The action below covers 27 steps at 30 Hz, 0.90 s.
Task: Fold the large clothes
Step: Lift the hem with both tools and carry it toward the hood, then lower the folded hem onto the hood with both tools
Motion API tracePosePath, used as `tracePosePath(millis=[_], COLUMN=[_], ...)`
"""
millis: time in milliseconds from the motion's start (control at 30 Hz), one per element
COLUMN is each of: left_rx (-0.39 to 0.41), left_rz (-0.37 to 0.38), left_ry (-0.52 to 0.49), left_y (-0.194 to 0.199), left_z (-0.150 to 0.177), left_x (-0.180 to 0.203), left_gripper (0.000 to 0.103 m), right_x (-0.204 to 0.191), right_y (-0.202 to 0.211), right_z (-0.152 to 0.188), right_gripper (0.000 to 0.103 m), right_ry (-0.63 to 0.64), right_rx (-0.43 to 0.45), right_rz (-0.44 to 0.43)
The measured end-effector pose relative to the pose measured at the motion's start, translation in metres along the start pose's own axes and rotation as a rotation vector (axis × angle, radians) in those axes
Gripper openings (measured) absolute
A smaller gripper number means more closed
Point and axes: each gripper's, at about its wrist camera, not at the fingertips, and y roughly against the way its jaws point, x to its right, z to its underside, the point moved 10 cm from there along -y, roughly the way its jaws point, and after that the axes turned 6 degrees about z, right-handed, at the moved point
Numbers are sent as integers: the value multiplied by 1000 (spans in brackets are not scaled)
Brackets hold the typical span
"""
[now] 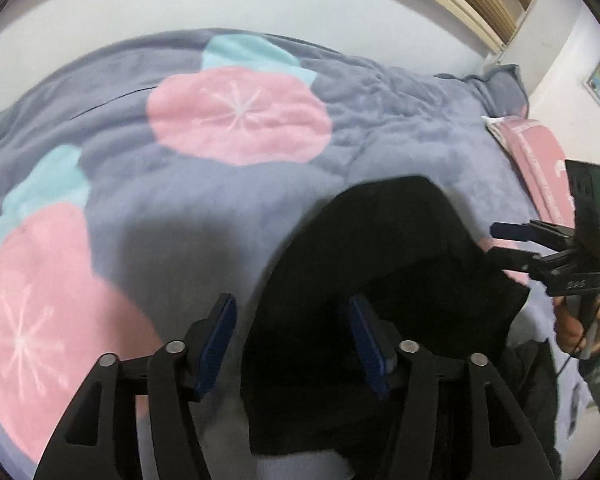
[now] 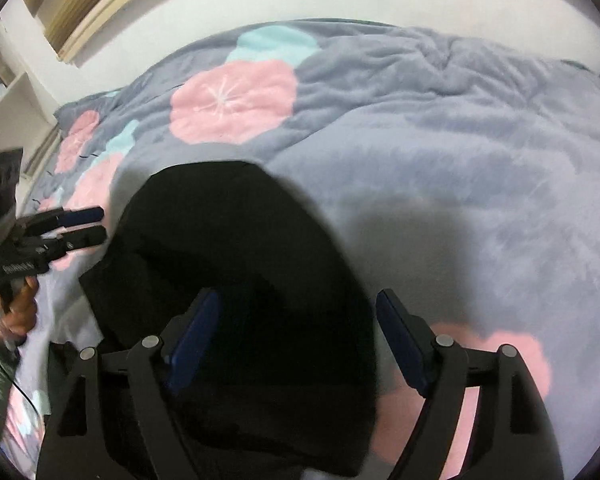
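The black garment lies on the grey flowered quilt in a compact dark bundle with one layer over another, so I would judge some folds are made, though how many remain is hard to say (the cloth is too dark to read its edges). Both tools hang above it, tilted steeply downward. The left gripper stands wide with nothing pinched, and the right gripper likewise gapes empty over the bundle
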Motion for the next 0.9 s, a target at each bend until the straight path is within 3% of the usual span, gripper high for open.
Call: tracePosePath(millis=[67, 233, 300, 367, 400, 433, 467, 533, 700, 900], left_rx=[-47, -135, -170, -165, -150, -129, -114, -83, -6, 65], left_rz=[83, 163, 205, 212, 216, 231, 229, 213, 234, 210], left_ry=[20, -5, 15, 29, 21, 8, -7, -61, -129, -207], left_y=[-18, -45, -58, -65, -65, -62, -59, -48, 6, 84], left_z=[-11, -15, -14, -13, -14, -13, -11, -7, 6, 38], left_x=[2, 3, 2, 0, 2, 7, 10, 18, 50, 96], left_gripper=[66, 66, 66, 64, 47, 35, 22, 15, 11, 11], right_x=[3, 15, 8, 0, -6, -10, -13, -19, -38, -62], right_y=[-7, -27, -43, -51, -54, -51, -46, -34, 26, 133], right_z=[-6, -12, -10, -7, -8, -8, -8, -6, 8, 54], right_gripper=[83, 83, 83, 74, 56, 51, 46, 24, 20, 20], right_ry=[2, -26, -44, -59, -56, -52, -37, -6, 73, 145], right_rx=[-23, -75, -120, -144, -146, -139, -117, -93, -2, 117], right_rz=[-16, -95, -169, -216, -252, -262, -258, -261, -231, -198])
